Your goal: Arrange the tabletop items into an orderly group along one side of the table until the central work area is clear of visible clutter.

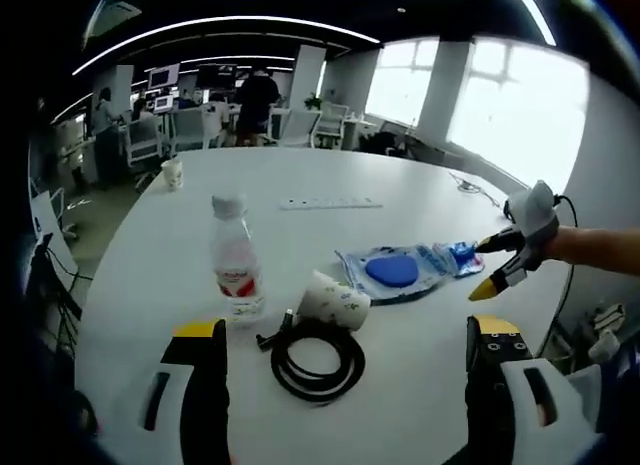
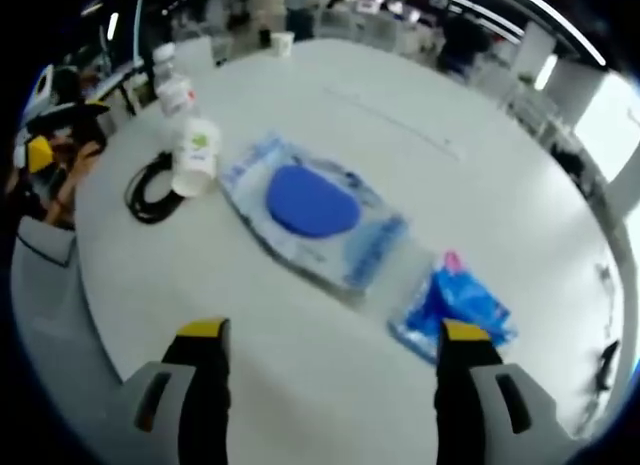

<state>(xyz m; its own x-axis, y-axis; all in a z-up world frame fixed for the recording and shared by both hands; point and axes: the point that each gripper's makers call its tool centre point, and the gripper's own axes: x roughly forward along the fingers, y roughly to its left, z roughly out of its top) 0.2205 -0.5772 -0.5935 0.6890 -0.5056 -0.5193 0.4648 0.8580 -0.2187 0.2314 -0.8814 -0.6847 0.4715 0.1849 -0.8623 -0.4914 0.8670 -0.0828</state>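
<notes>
- Ahead of the left gripper (image 1: 345, 350), whose jaws stand wide apart with nothing held, a coiled black cable (image 1: 316, 360) lies on the white surface (image 1: 400, 185) between them.
- Just beyond it: a tipped paper cup (image 1: 333, 301) and an upright water bottle (image 1: 236, 262).
- Right gripper (image 2: 330, 357): jaws apart, empty; clear pouch with blue pad (image 2: 312, 217) ahead between them, crumpled blue packet (image 2: 455, 307) by the right jaw.
</notes>
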